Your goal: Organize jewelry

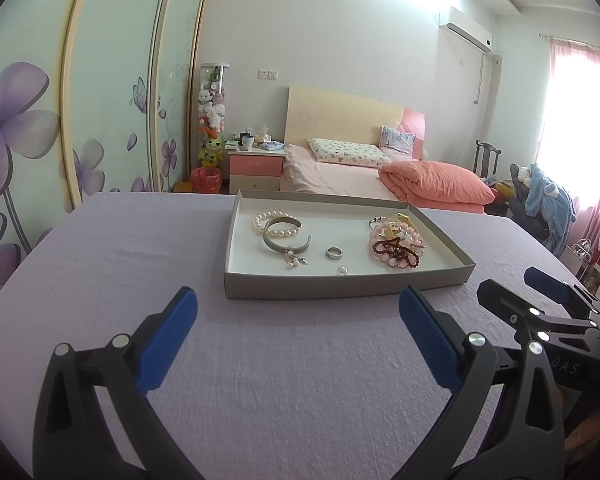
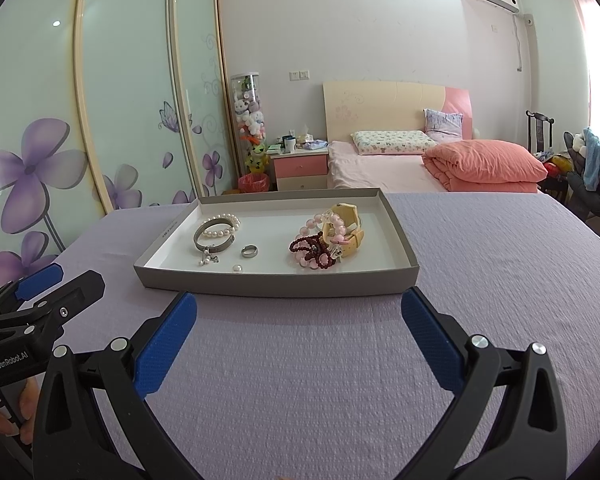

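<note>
**A:** What is on the table?

**B:** A shallow rectangular tray [image 1: 340, 288] of grey card with a white inside, on a lilac cloth [image 1: 260, 380] with a fine woven, pebbled texture. Its long axis runs left to right across both wrist views, the long wall facing the grippers.

**A:** And inside it?

**B:** On the left, a string of round white pearls [image 1: 274, 224] lies over an open silver cuff bangle [image 1: 286, 240], a flat metal band with its gap turned toward the right. Just in front is a small charm cluster [image 1: 295, 260] (too small to make out; it may be joined to the cuff). Near the middle lies a plain metal ring [image 2: 249, 251], flat, and a loose pearl [image 1: 342, 271] close to the front wall. On the right is a tangled heap: glossy pink beads [image 2: 314, 260], a dark red bead strand [image 2: 312, 246], and a pale yellow strap-like piece [image 2: 346, 224] lying on top.

**A:** The grippers?

**B:** Both hover over the cloth short of the tray, touching nothing. The left gripper [image 1: 298, 340] has its blue ribbed pads spread wide, empty. The right gripper [image 2: 299, 340] is likewise spread wide and empty.
</note>
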Demonstrator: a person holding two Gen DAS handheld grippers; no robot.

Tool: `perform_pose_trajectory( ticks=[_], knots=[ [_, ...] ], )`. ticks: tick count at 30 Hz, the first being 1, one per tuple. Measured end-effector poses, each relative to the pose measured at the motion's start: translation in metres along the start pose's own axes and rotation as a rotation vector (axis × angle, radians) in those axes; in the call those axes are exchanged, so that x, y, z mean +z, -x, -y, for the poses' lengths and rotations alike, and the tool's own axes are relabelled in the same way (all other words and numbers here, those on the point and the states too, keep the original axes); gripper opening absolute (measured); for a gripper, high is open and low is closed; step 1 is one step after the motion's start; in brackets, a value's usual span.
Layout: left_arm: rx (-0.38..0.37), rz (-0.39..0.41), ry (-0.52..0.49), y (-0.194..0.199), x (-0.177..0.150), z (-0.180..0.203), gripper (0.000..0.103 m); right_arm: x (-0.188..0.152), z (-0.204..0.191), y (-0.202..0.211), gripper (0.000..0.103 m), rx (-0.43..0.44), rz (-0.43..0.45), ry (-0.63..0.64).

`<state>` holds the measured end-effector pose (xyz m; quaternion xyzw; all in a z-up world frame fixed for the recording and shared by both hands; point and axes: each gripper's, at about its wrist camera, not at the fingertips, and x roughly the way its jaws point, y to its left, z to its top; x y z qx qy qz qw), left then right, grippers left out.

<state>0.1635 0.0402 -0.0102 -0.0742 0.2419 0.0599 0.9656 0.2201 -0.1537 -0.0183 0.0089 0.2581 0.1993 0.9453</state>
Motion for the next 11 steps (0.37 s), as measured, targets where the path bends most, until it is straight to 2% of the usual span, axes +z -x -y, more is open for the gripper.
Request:
perform_pose_trajectory(
  ticks=[11],
  knots=[
    [-0.002,-0.010,0.004,-0.0003,0.0053,0.0021,0.101,-0.0004,0.0007,-0.0001,0.102,-0.001,0.002,-0.001]
  ],
)
